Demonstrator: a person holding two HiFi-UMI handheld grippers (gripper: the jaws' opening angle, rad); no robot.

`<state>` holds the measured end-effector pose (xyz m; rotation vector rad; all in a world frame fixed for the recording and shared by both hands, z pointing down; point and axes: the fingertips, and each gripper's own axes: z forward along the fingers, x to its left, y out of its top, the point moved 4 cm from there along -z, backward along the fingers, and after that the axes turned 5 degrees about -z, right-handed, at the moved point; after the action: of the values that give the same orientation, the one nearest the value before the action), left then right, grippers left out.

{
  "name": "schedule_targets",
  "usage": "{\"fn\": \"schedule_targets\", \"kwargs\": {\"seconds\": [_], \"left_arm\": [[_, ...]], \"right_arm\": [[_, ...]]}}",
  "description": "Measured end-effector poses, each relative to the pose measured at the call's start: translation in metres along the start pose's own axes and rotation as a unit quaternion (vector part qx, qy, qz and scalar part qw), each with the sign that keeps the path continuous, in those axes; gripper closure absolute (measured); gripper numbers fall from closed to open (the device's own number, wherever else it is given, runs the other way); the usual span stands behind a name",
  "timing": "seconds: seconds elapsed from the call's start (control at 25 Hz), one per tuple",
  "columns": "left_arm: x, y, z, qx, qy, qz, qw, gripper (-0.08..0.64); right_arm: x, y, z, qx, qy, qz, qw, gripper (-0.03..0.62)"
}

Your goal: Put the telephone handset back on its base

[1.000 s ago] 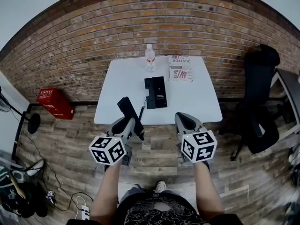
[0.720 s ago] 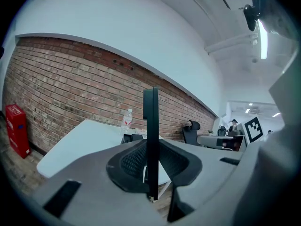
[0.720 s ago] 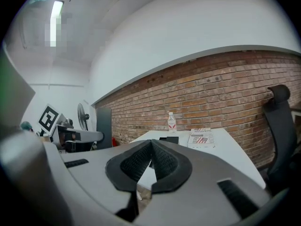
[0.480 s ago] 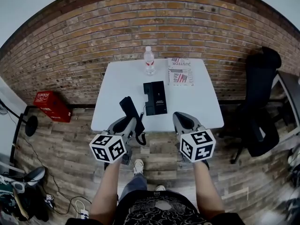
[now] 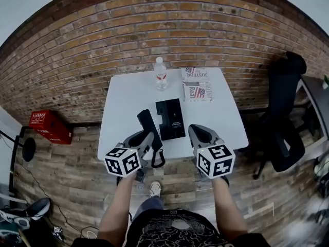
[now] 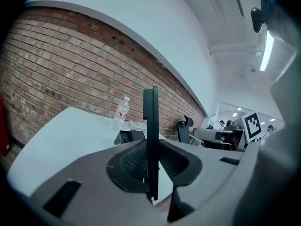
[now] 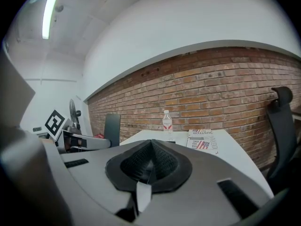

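Observation:
The black telephone handset (image 5: 148, 127) stands tilted between the pads of my left gripper (image 5: 147, 139), which is shut on it. Its cord (image 5: 158, 158) hangs in a loop below the table's front edge. In the left gripper view the handset (image 6: 150, 135) shows edge-on as a thin black slab clamped in my left gripper (image 6: 150, 168). The black base (image 5: 170, 119) lies flat on the white table (image 5: 123, 96), just right of the handset. My right gripper (image 5: 202, 136) hovers at the front edge, right of the base. In its own view my right gripper (image 7: 149, 167) is shut on nothing.
A water bottle (image 5: 160, 74) and a magazine (image 5: 197, 84) sit at the table's back, against the brick wall. A black office chair (image 5: 285, 117) stands to the right and a red crate (image 5: 46, 126) on the wooden floor to the left.
Both grippers and the view have come forward toward the table. The handset has moved up from below the front edge to beside the base, still held.

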<state>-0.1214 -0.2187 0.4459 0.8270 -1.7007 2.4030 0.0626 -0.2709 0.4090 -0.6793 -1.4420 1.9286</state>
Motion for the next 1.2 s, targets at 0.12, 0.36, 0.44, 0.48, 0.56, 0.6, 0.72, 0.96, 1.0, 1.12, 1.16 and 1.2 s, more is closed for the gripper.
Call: {"fn": "schedule_targets", "kwargs": {"seconds": [0.12, 0.36, 0.44, 0.48, 0.56, 0.6, 0.72, 0.96, 1.0, 1.12, 1.16, 1.2], "left_arm": [[0.012, 0.006, 0.014, 0.012, -0.015, -0.006, 0.9998, 0.485], [0.033, 0.011, 0.04, 0.034, -0.054, -0.029, 0.9975, 0.485], [0.039, 0.01, 0.049, 0.042, -0.067, -0.037, 0.9962, 0.485], [0.042, 0.01, 0.053, 0.047, -0.075, -0.041, 0.9953, 0.485], [0.047, 0.007, 0.061, 0.056, -0.093, -0.052, 0.9928, 0.485], [0.049, 0.005, 0.066, 0.06, -0.102, -0.059, 0.9912, 0.485], [0.058, 0.0, 0.078, 0.07, -0.128, -0.086, 0.9856, 0.485], [0.077, -0.009, 0.094, 0.088, -0.165, -0.13, 0.9738, 0.485], [0.081, -0.011, 0.096, 0.091, -0.169, -0.137, 0.9718, 0.485], [0.086, -0.014, 0.101, 0.101, -0.185, -0.153, 0.9654, 0.485], [0.088, -0.015, 0.103, 0.104, -0.191, -0.159, 0.963, 0.485], [0.089, -0.017, 0.106, 0.108, -0.197, -0.165, 0.9604, 0.485]], "right_arm": [[-0.003, 0.005, 0.016, 0.004, -0.01, 0.002, 1.0, 0.591], [-0.006, 0.01, 0.04, 0.013, -0.029, 0.003, 0.999, 0.591], [-0.007, 0.01, 0.046, 0.017, -0.034, 0.003, 0.999, 0.591], [-0.007, 0.009, 0.048, 0.02, -0.037, 0.003, 0.999, 0.591], [-0.006, 0.007, 0.053, 0.026, -0.042, 0.004, 0.999, 0.591], [-0.006, 0.005, 0.054, 0.028, -0.045, 0.004, 0.999, 0.591], [-0.004, 0.001, 0.059, 0.037, -0.05, 0.003, 0.998, 0.591], [0.0, -0.004, 0.072, 0.047, -0.059, 0.005, 0.997, 0.591], [0.001, -0.004, 0.074, 0.047, -0.06, 0.005, 0.997, 0.591], [0.003, -0.003, 0.081, 0.049, -0.064, 0.007, 0.997, 0.591], [0.003, -0.003, 0.083, 0.05, -0.065, 0.007, 0.997, 0.591], [0.004, -0.003, 0.085, 0.051, -0.066, 0.008, 0.996, 0.591]]}}
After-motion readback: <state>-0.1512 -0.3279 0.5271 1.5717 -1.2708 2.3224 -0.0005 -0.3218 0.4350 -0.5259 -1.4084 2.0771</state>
